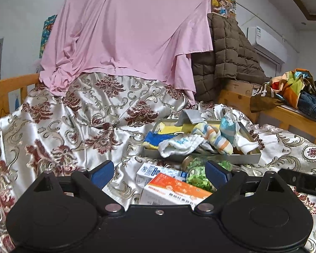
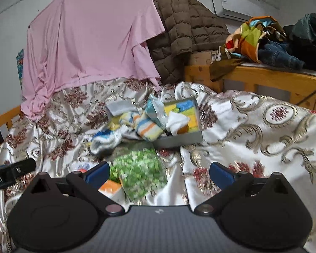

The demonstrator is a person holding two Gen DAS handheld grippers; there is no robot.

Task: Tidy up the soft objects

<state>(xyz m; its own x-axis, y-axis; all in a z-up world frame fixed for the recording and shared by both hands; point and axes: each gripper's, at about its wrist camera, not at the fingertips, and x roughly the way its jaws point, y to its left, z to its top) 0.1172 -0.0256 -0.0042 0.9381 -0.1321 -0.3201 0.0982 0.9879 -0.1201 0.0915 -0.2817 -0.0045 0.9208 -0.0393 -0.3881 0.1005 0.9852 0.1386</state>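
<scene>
While both grippers hover over bedspread (image 1: 78, 113), left gripper (image 1: 159, 169) jaws apart, empty; right gripper (image 2: 159, 171) same; sock tray (image 1: 249, 159) at 12 o'clock.

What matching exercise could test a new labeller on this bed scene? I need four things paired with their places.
Things:
1. pink sheet
2. striped sock
3. brown quilted jacket
4. orange box

Places:
A. nearest the left gripper
B. in the grey tray
C. hung across the back
D. draped right of the sheet

Pairs: 1-C, 2-B, 3-D, 4-A
</scene>
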